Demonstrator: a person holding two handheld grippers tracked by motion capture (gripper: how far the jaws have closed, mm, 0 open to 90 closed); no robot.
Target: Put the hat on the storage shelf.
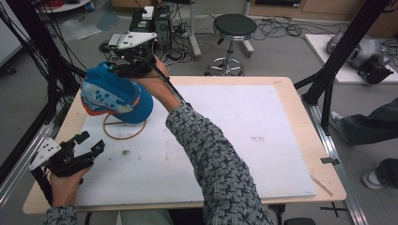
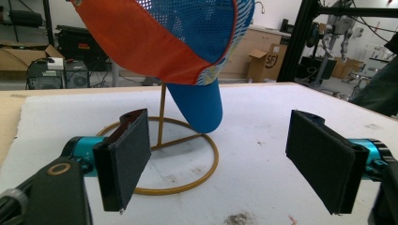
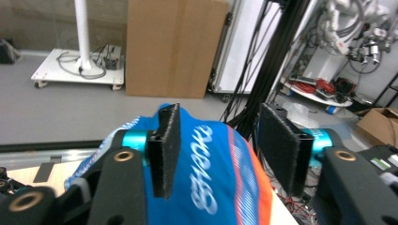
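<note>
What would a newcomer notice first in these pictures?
A blue and orange cap sits on a thin wire stand at the table's far left. The right gripper hovers over the cap, fingers apart. The left gripper waits open near the front left edge.
</note>
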